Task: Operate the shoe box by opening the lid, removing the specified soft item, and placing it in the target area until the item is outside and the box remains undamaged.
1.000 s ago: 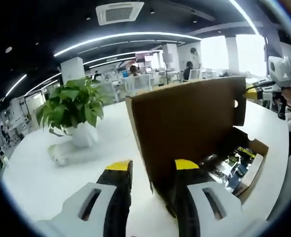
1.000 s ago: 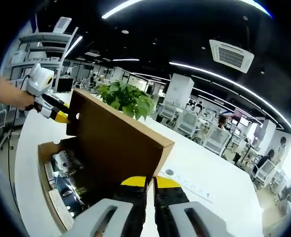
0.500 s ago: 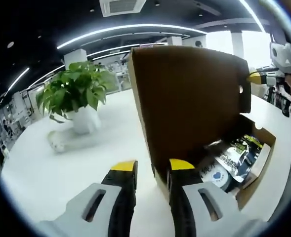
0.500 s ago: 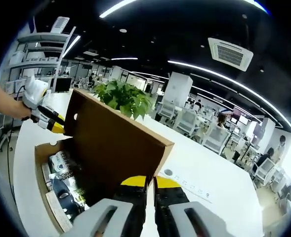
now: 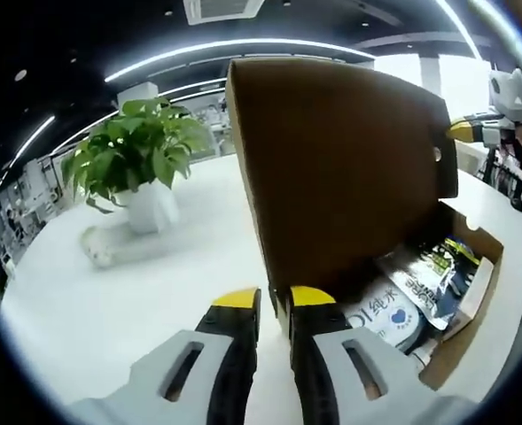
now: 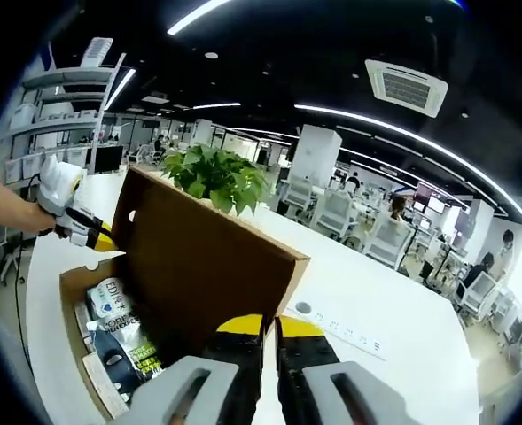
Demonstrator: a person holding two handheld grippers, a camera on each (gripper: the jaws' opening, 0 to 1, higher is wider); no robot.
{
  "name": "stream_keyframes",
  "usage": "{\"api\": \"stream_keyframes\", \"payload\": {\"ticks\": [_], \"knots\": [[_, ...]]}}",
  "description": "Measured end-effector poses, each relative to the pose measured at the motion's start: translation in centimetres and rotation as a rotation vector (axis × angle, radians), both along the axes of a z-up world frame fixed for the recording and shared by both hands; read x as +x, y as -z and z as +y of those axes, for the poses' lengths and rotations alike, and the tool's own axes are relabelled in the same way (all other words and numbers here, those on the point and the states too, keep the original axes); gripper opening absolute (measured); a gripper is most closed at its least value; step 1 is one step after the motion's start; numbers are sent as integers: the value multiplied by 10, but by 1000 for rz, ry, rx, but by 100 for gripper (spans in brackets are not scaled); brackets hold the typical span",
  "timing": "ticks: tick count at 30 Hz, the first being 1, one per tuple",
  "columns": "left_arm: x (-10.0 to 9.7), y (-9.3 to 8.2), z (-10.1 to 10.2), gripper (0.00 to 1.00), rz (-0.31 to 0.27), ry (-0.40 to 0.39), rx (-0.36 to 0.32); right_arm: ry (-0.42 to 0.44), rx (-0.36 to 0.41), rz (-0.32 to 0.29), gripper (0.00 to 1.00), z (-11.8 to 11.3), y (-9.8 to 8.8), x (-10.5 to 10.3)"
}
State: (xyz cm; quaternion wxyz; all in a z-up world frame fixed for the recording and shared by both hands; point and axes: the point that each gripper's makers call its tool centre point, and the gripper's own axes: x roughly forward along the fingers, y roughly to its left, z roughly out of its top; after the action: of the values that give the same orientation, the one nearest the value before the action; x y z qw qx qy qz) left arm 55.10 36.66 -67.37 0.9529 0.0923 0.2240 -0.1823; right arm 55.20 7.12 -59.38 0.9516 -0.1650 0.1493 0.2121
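Since the earlier frames the lid [image 5: 349, 168] has been raised steeper, exposing more soft packets [image 5: 402, 297] inside the shoe box [image 6: 73, 274], below-right of the left gripper [image 5: 265, 299]; each gripper's jaws are pinched on a lid corner, the right gripper [image 6: 269, 326] likewise

I am working in a large open-plan office, to judge by the rows of desks with monitors and pale swivel chairs [image 6: 336, 212], the long strip lights [image 6: 402, 142] and ceiling air-conditioning cassette [image 6: 406, 87], the white column [image 6: 316, 155], and people seated at workstations beyond the potted plant [image 5: 136, 168].
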Motion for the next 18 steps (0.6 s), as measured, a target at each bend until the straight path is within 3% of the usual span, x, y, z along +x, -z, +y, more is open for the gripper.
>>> {"api": "stream_keyframes", "payload": {"ticks": [6,10,18], "knots": [[3,2,-1,3,0,2,41,5,15,2,0,-1,0,2],[3,2,-1,2,7,-4,30,5,22,4,0,0,1,3],[2,0,-1,2,11,4,35,-14,39,44,5,2,18,0]]}}
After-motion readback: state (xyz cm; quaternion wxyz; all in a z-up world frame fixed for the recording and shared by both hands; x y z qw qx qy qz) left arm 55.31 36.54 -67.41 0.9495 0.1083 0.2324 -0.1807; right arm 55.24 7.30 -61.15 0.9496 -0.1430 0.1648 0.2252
